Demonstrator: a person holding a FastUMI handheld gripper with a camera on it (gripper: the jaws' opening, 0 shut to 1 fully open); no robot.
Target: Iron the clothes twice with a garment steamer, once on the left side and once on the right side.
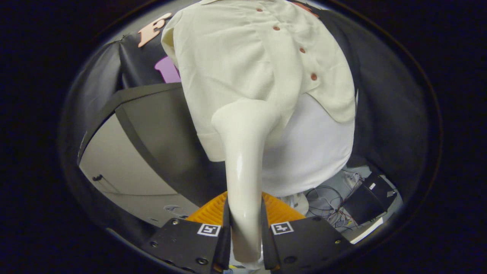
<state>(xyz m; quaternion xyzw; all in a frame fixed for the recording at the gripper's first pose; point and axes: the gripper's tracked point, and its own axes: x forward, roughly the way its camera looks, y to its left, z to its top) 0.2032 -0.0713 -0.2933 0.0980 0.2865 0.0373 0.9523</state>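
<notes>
Already the gripper (245, 236) is clamped on the steamer (243, 167) by its smooth, stiff, likely slippery handle, its head against the soft, light shirt (236, 61) hanging just ahead.

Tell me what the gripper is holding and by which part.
The gripper is shut on the garment steamer, both fingers pressing its cream handle low down, its head up against the shirt.
</notes>
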